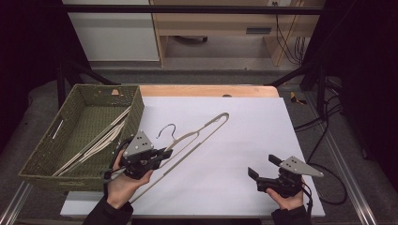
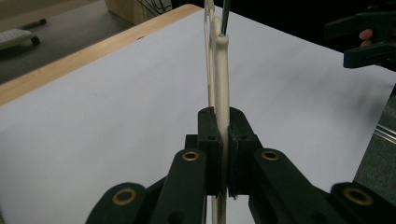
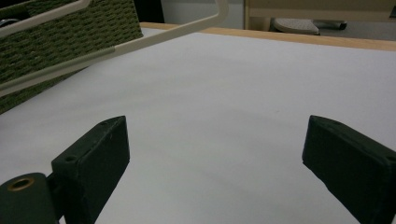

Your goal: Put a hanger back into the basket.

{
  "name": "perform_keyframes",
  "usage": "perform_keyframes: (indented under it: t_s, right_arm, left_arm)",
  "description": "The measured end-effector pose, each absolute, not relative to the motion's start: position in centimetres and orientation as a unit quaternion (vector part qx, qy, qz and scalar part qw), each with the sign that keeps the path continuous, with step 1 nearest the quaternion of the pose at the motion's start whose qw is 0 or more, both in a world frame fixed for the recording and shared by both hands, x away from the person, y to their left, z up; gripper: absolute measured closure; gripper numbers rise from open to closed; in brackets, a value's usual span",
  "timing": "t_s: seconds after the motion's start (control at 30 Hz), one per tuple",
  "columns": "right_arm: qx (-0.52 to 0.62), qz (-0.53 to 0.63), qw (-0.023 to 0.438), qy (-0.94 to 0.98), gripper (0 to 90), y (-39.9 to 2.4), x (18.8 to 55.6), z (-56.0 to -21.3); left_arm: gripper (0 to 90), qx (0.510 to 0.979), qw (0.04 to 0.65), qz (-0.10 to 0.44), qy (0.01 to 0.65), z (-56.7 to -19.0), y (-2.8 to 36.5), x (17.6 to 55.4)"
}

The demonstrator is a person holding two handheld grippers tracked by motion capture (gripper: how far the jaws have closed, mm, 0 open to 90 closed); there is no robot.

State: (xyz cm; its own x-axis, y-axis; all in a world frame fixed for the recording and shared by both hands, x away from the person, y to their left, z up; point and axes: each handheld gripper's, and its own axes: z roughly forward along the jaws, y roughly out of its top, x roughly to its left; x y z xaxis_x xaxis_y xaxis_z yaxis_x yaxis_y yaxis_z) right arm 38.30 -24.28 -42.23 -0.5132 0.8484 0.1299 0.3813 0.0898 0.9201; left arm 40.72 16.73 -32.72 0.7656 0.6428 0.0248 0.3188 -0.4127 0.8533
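Note:
A cream clothes hanger (image 1: 197, 133) with a dark metal hook (image 1: 167, 128) hangs tilted above the white sheet (image 1: 244, 136). My left gripper (image 1: 166, 152) is shut on one of its arms, near the hook. In the left gripper view the pads of that gripper (image 2: 223, 126) clamp the cream bar (image 2: 219, 70), which runs straight up and away. My right gripper (image 1: 263, 165) rests low at the front right of the sheet, open. Nothing lies between its jaws in the right gripper view (image 3: 215, 149), where the hanger (image 3: 154, 37) crosses the top left.
A green woven basket (image 1: 47, 154) stands at the left edge, holding more cream hangers (image 1: 101, 138). The wooden table edge (image 1: 206, 90) runs behind the sheet. Cables trail on the floor to the right (image 1: 324, 136).

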Motion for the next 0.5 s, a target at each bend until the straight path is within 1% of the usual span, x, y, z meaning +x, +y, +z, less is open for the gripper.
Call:
perform_keyframes:
  t_s: [0.2,0.5]
  right_arm:
    - [0.435,0.517,0.23,0.7,7.7,-24.3,38.2,-42.0]
    - [0.435,0.517,0.229,0.701,7.2,-24.3,38.2,-41.9]
  left_arm:
    - [86.0,0.822,0.462,0.196,0.27,-30.1,17.3,40.8]
    - [86.1,0.825,0.466,0.198,0.252,-27.0,18.6,42.0]
